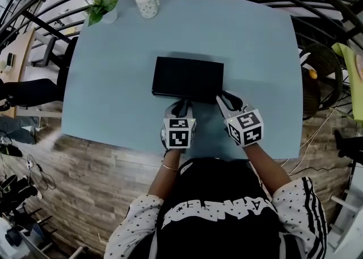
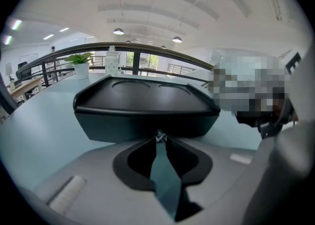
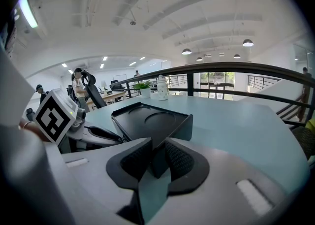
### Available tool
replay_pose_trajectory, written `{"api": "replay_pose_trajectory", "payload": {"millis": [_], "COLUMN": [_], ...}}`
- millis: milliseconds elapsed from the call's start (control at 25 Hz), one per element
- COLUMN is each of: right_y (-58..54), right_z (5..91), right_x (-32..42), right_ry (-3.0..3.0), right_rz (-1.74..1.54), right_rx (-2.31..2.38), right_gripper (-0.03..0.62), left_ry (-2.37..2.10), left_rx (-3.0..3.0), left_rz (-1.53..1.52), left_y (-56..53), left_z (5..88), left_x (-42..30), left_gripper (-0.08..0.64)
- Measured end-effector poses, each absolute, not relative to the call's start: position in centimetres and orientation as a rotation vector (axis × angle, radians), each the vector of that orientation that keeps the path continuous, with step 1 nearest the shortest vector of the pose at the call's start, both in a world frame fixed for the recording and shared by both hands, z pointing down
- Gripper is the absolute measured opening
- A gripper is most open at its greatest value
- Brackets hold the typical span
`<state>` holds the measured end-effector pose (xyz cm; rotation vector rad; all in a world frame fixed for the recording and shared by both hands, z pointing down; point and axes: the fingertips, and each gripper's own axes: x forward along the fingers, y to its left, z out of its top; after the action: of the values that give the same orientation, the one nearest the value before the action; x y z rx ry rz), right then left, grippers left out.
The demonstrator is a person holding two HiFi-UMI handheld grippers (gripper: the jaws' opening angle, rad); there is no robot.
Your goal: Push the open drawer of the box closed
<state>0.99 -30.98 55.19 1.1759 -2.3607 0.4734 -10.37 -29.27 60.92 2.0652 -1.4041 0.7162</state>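
The box point(image 1: 187, 78) sits near the middle of the desk point(image 1: 113, 99), and both grippers are at its near side. From the head view it reads as one compact black rectangle. No drawer juts out of the near edge, so I judge the push to be done or very nearly done (a last sliver of gap would not show from this height).

The left gripper point(image 1: 181, 103) is at the box's near face, left of centre. In its own view the fingers point(image 2: 142, 150) are drawn together tip to tip, right against the front point(image 2: 123, 123) of the box. They meet at a small shiny knob point(image 2: 159, 135). I cannot tell whether they pinch it or only press on it. The front looks flush under the lid's rim, with no dark slot between them.

The right gripper point(image 1: 226, 99) is at the box's near right corner. In its view the fingers point(image 3: 179, 160) are clenched on that corner, with the black wedge of the box point(image 3: 147, 120) filling the space between the ribbed pads. This looks like a steadying grip while the other side pushes.

What seems left is a final nudge if any gap remains. After that, both grippers would release and back off the near side of the box.
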Motion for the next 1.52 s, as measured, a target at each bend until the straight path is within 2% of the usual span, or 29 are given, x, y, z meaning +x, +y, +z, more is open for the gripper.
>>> {"api": "replay_pose_trajectory", "payload": {"millis": [840, 1520], "right_y": [-30.8, -30.4], "right_z": [55.2, 55.6], "right_x": [0.9, 1.1], "right_ry": [-2.365, -2.376], "right_rz": [0.471, 0.523], "right_rx": [1.161, 1.164], "right_gripper": [0.069, 0.093], "left_ry": [-1.463, -1.460], "left_rx": [1.987, 2.030], "left_rz": [0.545, 0.586], "left_y": [-29.8, -28.5], "left_z": [61.0, 60.4], "left_x": [-10.6, -11.0], "left_gripper": [0.000, 0.000]}}
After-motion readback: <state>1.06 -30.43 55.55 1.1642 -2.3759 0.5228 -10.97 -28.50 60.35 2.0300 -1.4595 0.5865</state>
